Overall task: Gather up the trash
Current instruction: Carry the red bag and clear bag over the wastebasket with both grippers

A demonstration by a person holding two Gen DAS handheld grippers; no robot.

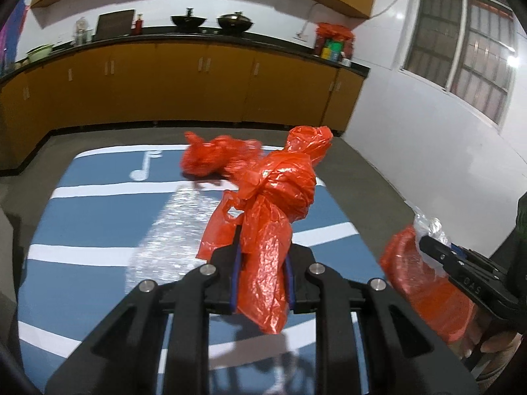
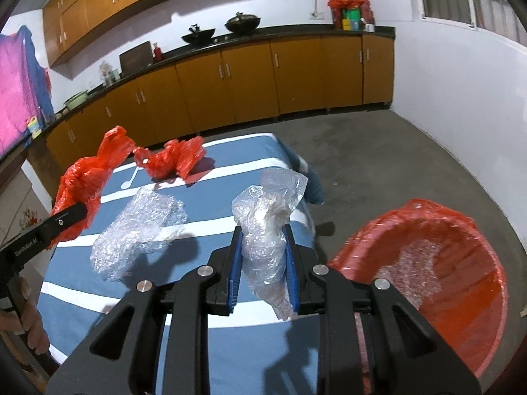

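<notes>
Above a blue-and-white striped table [image 2: 210, 210] in a kitchen lined with yellow cabinets [image 1: 184, 82], the left gripper [image 1: 262, 276] holds a knotted red plastic bag [image 1: 276, 197] aloft, its jaws nearly closed and pinching the bag's lower tail. The right gripper [image 2: 263, 276], jaws likewise narrowed, clamps a crumpled wad of clear plastic wrap [image 2: 266, 217]. Just beside it on the right stands a red-lined bin [image 2: 428, 263], some clear wrap already lying inside. On the table lie a sheet of bubble wrap [image 2: 138, 230] and, farther back, another crumpled red bag [image 2: 171, 161].
</notes>
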